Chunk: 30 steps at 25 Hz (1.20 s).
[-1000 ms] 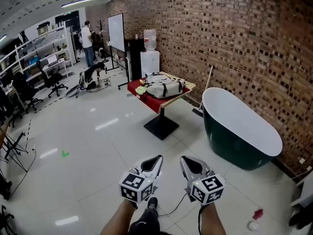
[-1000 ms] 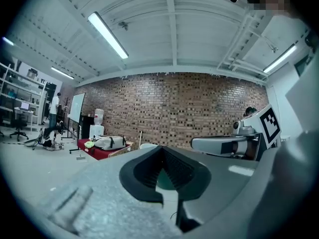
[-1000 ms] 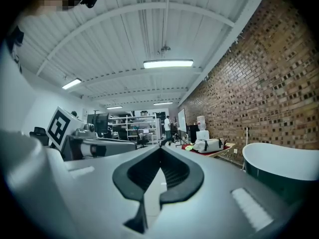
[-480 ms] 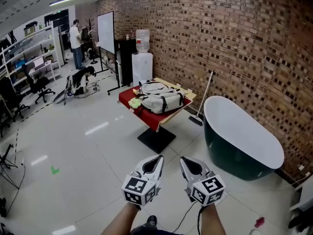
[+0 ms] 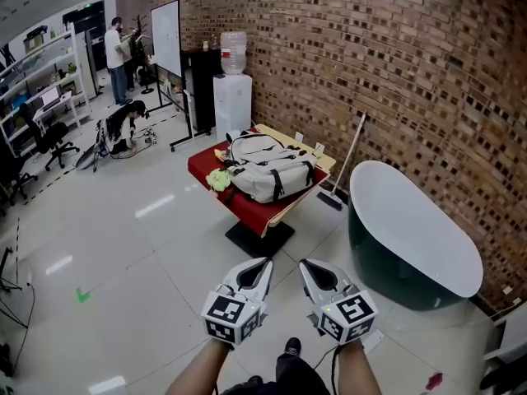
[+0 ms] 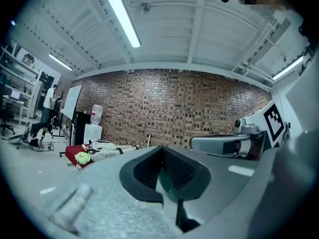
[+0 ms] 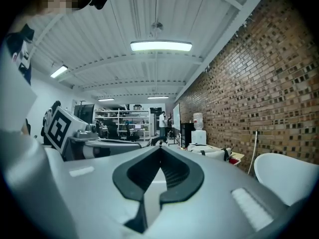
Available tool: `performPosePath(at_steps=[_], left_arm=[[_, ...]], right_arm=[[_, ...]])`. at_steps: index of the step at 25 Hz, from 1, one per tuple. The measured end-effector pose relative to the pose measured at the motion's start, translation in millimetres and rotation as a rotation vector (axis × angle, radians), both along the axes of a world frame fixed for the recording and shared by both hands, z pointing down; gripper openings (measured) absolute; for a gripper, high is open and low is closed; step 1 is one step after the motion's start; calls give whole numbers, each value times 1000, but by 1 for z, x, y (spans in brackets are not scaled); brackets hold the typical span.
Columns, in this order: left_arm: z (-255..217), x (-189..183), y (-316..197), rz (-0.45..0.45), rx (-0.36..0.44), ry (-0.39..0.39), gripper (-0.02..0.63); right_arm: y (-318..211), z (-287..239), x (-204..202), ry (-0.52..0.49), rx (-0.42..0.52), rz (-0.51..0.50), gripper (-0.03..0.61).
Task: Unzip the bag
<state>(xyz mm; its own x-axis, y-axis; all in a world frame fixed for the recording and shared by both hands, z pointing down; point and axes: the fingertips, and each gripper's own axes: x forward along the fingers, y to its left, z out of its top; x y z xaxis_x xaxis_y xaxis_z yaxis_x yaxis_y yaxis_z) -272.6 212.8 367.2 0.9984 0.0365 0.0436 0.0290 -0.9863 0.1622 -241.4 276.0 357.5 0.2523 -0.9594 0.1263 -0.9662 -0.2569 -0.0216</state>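
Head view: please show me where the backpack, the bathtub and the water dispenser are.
backpack [image 5: 257, 181], head view, on its light grey front panel.
bathtub [image 5: 416, 233], head view, on its white inner wall.
water dispenser [image 5: 232, 101], head view, on its white cabinet, below the bottle.

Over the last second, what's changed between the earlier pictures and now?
The person has walked toward the table, so it, the bag on it and the tub look nearer. Nothing was gripped or released. The left gripper and right gripper stay shut, empty, side by side.
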Motion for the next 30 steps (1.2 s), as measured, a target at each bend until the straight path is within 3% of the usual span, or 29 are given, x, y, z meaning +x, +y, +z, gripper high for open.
performPosePath(at_steps=[14, 23, 30], left_arm=[[27, 185, -107, -150, 13, -83, 3], [47, 251, -186, -224, 10, -127, 3], [77, 310, -266, -195, 6, -169, 3]], right_arm=[[-107, 14, 201, -55, 38, -164, 5], [-181, 24, 284, -43, 5, -201, 5], [-242, 44, 355, -10, -78, -154, 6]])
